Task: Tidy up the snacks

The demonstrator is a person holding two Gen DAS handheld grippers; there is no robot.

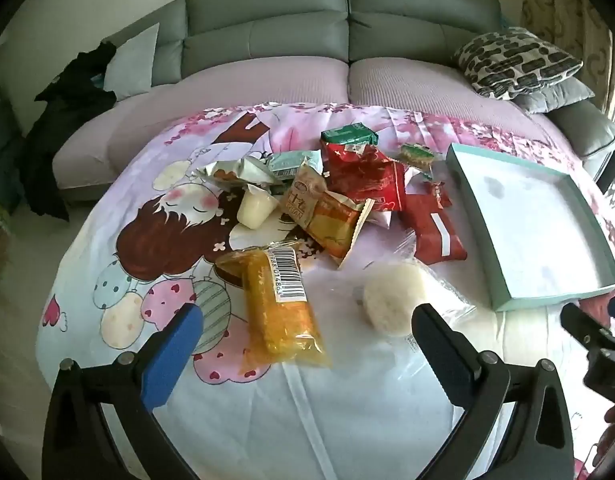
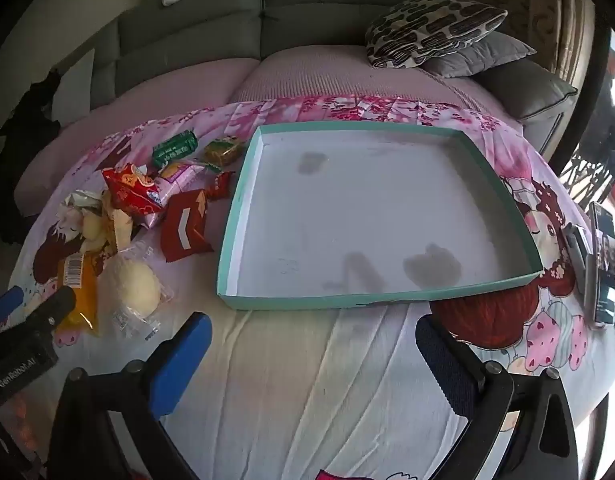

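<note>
A pile of wrapped snacks lies on a table with a cartoon cloth. Nearest my left gripper (image 1: pixel 307 320) are a yellow snack pack with a barcode (image 1: pixel 277 304) and a round white cake in clear wrap (image 1: pixel 391 298). Behind them are an orange pack (image 1: pixel 333 222), red packs (image 1: pixel 435 228), a green pack (image 1: pixel 349 134) and a pale jelly cup (image 1: pixel 255 208). A shallow teal box (image 2: pixel 503 184), empty, stands in front of my right gripper (image 2: pixel 313 336). Both grippers are open and empty, just above the cloth.
A grey sofa (image 1: pixel 343 24) with patterned cushions (image 2: pixel 431 26) runs behind the table. A phone and a small device (image 2: pixel 599 264) lie at the table's right edge. Black clothes (image 1: pixel 67 120) hang at the left. My left gripper shows at the right wrist view's left edge (image 2: pixel 27 332).
</note>
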